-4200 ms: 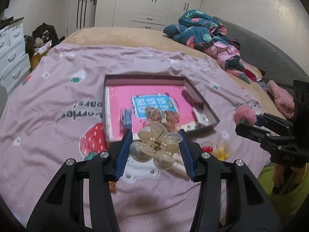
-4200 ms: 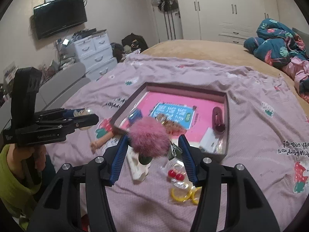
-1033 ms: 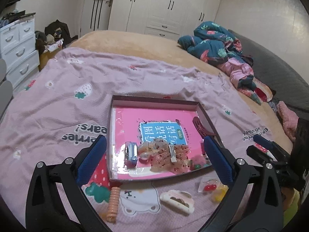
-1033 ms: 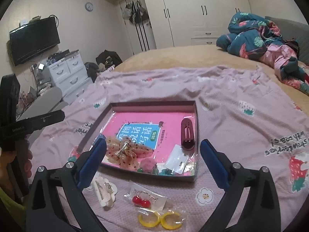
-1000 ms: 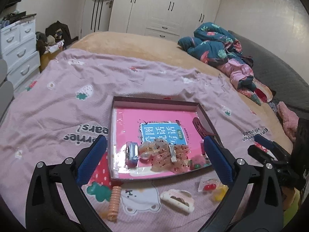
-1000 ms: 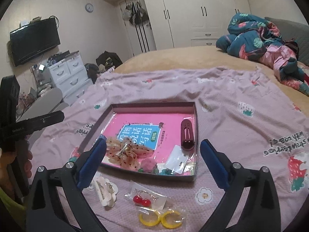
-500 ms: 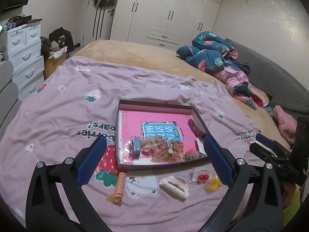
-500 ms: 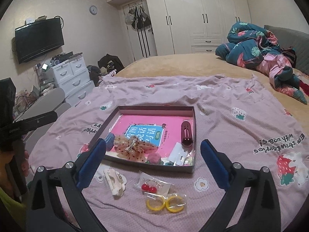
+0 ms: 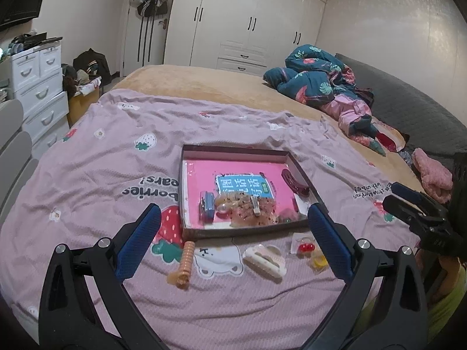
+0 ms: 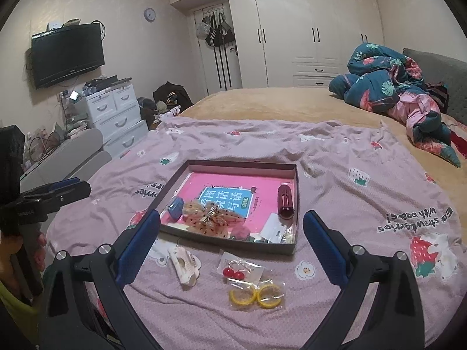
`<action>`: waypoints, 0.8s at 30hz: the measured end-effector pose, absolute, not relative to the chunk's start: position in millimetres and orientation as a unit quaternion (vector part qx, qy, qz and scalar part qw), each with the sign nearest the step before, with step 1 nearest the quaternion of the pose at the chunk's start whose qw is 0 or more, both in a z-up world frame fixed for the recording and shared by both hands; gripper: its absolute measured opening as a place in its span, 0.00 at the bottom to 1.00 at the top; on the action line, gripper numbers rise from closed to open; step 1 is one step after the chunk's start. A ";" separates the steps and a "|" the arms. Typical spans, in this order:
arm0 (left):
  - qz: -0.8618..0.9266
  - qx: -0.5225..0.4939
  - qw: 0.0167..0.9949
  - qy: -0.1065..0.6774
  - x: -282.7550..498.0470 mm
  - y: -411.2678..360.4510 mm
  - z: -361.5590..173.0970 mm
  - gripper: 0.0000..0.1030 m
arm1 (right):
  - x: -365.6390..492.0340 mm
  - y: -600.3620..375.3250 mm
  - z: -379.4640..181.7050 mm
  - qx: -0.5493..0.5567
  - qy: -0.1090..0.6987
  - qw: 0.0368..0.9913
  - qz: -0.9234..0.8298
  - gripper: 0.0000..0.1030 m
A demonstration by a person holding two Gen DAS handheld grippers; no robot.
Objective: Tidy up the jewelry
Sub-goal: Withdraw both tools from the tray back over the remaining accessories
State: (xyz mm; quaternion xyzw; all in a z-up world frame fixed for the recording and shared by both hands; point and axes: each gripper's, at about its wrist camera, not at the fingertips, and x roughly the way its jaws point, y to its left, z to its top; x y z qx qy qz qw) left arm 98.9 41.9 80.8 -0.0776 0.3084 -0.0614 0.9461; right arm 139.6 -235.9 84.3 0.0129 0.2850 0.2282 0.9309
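Care suits the next pick — both the left gripper [image 9: 232, 233] and right gripper [image 10: 232, 237] hang spread and empty above the bedspread, so descend squarely over the cream hair claw [image 9: 265, 260] lying just before the tray [image 9: 233, 151].

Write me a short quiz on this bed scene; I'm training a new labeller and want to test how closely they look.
1. True or false: both sets of jaws are shut on hair clips.
2. Which lies outside the box? A) dark red clip B) yellow hoops C) blue clip
3. Fill in: the orange coil lies on the ___ just outside the box's near left corner.

Key:
1. False. The left gripper and right gripper are open and empty.
2. B. The yellow hoops lie bagged on the blanket; the dark red clip and blue clip are inside.
3. blanket
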 end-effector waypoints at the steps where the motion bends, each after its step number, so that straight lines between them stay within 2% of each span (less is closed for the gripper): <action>1: -0.060 -0.077 0.946 0.309 97.3 42.1 79.9 0.91 | 138.1 -235.8 84.0 0.012 0.286 0.931 0.228 0.95; 24: -0.046 -0.063 0.934 0.350 72.1 52.3 44.4 0.91 | 115.3 -228.1 60.7 -0.014 0.318 0.917 0.242 0.95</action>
